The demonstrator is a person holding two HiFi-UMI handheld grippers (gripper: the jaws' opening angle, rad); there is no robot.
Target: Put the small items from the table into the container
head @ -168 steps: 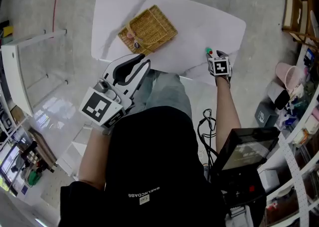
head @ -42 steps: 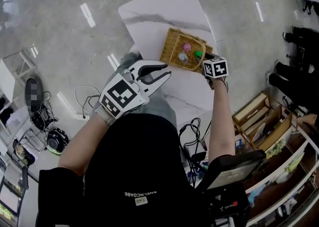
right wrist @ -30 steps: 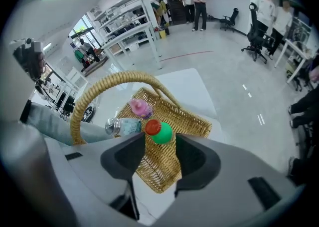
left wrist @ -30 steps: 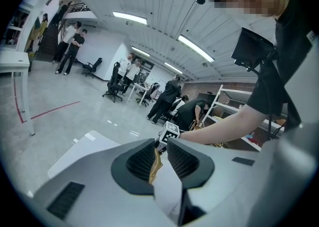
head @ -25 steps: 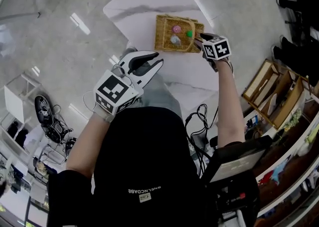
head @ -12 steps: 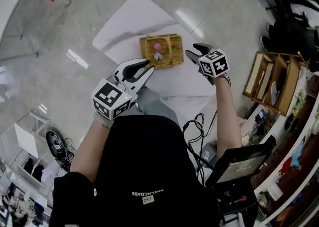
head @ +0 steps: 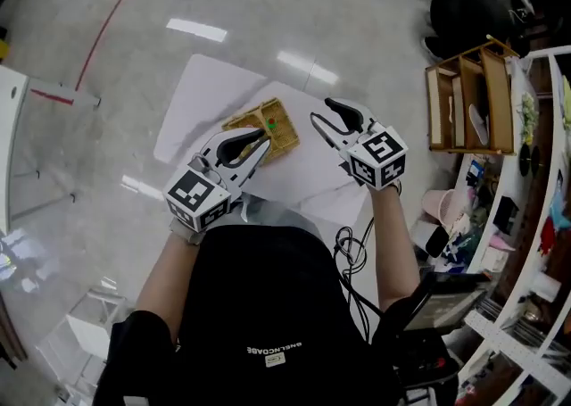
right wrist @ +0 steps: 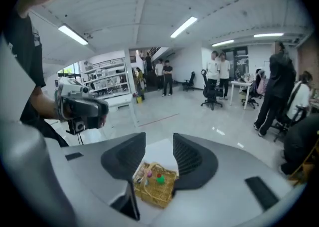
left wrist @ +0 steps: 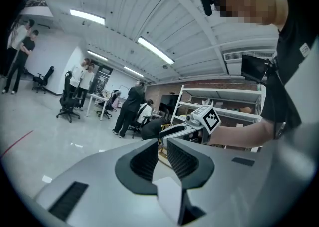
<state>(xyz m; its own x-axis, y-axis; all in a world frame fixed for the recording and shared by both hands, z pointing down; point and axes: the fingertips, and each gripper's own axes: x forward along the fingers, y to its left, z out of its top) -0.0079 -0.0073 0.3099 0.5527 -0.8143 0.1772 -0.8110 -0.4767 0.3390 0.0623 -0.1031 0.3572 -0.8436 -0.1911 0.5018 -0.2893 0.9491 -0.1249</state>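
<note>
I noted the small items (right wrist: 159, 178) already in the basket (head: 284, 132) on the worktop (head: 201, 96), with the left tool (head: 259, 141) and right tool (head: 323, 112) both released and empty above it; a careless descent risked knocking the basket and spilling them.

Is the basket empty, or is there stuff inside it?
It has stuff inside. The right gripper view shows a green item and a pink item lying in the wicker basket.

free: table (head: 210, 96) around basket (head: 280, 131) | obstacle: basket (wicker)
</note>
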